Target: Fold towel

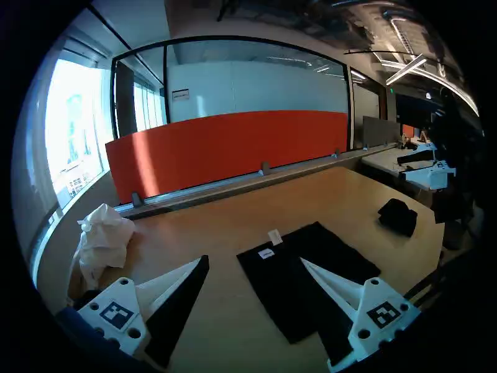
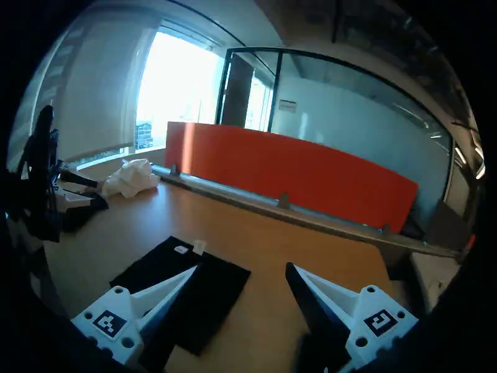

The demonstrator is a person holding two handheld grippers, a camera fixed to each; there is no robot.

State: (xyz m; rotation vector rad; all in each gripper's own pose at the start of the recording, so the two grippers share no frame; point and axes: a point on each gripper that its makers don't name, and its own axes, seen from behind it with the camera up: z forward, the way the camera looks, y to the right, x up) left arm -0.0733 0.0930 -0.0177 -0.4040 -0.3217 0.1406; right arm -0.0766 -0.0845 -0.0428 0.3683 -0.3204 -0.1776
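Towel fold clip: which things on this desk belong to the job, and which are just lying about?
Part of the job:
- black towel, lying flat on the table
- left gripper, open, holding nothing
- right gripper, open, holding nothing

Just lying about:
- white crumpled cloth at the table's edge
- small black bundle, apart from the towel
- orange divider behind the table
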